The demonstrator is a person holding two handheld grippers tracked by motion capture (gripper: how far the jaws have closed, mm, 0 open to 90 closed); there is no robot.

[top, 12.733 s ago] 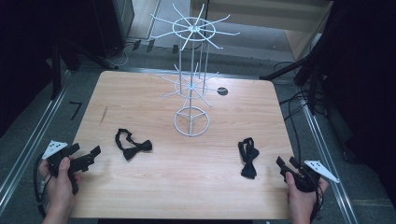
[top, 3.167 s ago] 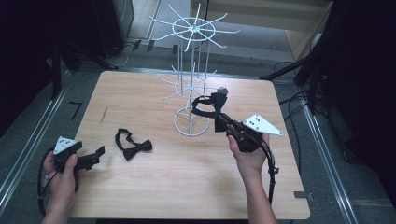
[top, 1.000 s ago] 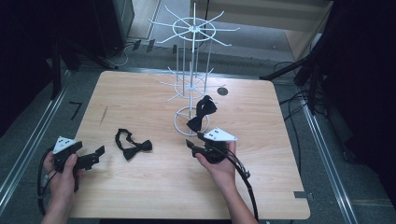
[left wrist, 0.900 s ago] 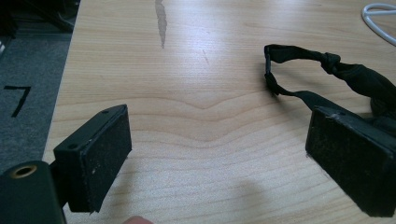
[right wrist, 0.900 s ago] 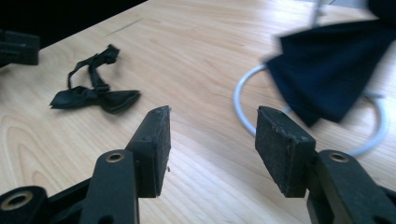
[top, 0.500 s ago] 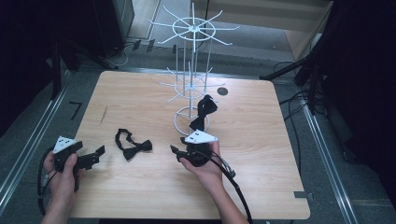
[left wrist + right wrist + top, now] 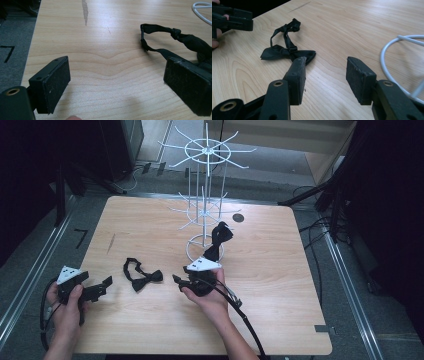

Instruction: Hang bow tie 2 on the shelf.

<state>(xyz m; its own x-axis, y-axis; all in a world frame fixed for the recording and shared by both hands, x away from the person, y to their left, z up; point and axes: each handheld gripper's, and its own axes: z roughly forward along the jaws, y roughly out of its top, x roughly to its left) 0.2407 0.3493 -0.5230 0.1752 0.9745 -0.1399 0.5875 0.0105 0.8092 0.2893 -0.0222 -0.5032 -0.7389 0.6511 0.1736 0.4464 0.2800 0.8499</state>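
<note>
The bow tie [image 7: 142,278] is seen lying flat on the surface [image 7: 280,270], just left of the white wire rack [image 7: 205,215] — its wings run along a line toward the right tool [image 7: 179,281], which is nearer and is held with nothing between its half-parted jaws. The left tool [image 7: 104,284] — wide open, empty — is parked beyond the tie's far side.

Bow tie [image 7: 142,276] on table [image 7: 280,320] between both grippers, second bow tie [image 7: 219,237] hanging on wire rack [image 7: 205,180] behind.
</note>
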